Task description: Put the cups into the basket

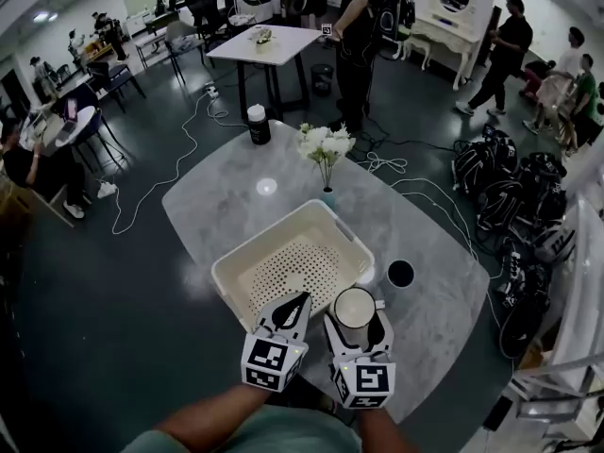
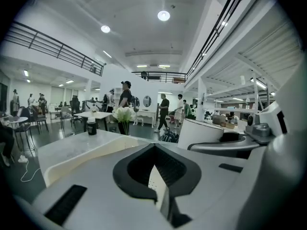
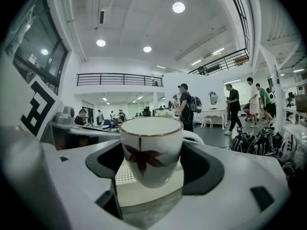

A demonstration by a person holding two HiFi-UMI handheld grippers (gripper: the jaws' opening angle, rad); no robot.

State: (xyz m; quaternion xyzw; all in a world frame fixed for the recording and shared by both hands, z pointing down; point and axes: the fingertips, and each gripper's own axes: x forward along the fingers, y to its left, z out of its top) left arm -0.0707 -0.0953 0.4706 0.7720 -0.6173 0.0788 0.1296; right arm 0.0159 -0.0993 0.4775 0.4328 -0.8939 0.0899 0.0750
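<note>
A white cup with a red leaf print point(image 3: 151, 150) hangs between the jaws of my right gripper point(image 3: 151, 176), which is shut on it. In the head view this cup point(image 1: 355, 308) sits just off the near right corner of the cream perforated basket point(image 1: 231, 276), and the right gripper point(image 1: 356, 317) holds it above the marble table. A black cup point(image 1: 400, 274) stands on the table to the right of the basket. My left gripper point(image 1: 302, 300) is shut with nothing in it, its tips over the basket's near edge. In the left gripper view the basket point(image 2: 81, 152) lies ahead.
A vase of white flowers point(image 1: 326, 149) stands just beyond the basket's far corner. A black jar with a white lid point(image 1: 258, 124) sits at the table's far edge. The oval table point(image 1: 217, 196) ends near my grippers. Bags point(image 1: 510, 196) lie on the floor to the right.
</note>
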